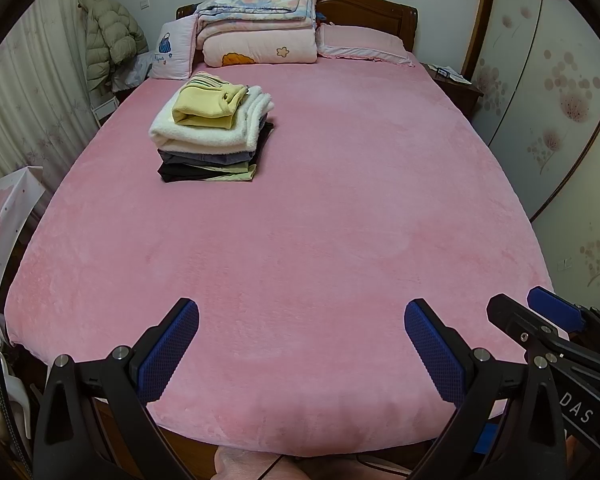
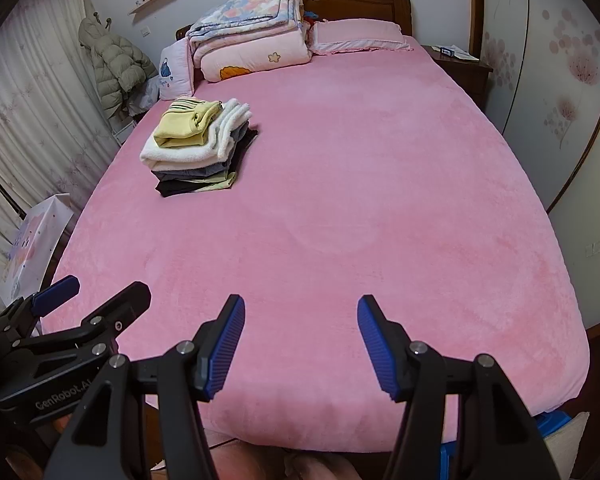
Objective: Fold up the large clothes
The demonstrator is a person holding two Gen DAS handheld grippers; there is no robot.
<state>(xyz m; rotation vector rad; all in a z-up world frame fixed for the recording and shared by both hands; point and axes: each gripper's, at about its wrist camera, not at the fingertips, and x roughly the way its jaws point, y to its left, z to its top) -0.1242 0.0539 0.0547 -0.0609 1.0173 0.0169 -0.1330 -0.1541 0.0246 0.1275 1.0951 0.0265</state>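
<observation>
A stack of folded clothes (image 1: 212, 132) lies on the far left of the pink bed (image 1: 320, 220), with a yellow garment on top, a white fleece under it, and grey, black and pale green pieces below. It also shows in the right wrist view (image 2: 198, 144). My left gripper (image 1: 302, 320) is open and empty above the bed's near edge. My right gripper (image 2: 300, 312) is open and empty beside it, over the same edge. The right gripper shows at the left wrist view's right side (image 1: 540, 312); the left gripper shows at the right wrist view's left side (image 2: 100, 300).
Folded quilts (image 1: 260, 20) and pillows (image 1: 360, 46) lie against the wooden headboard (image 1: 380, 4). A nightstand (image 1: 456, 84) stands at the far right, a hanging puffer coat (image 1: 108, 36) and curtains on the left. A paper bag (image 2: 36, 240) stands by the bed's left side.
</observation>
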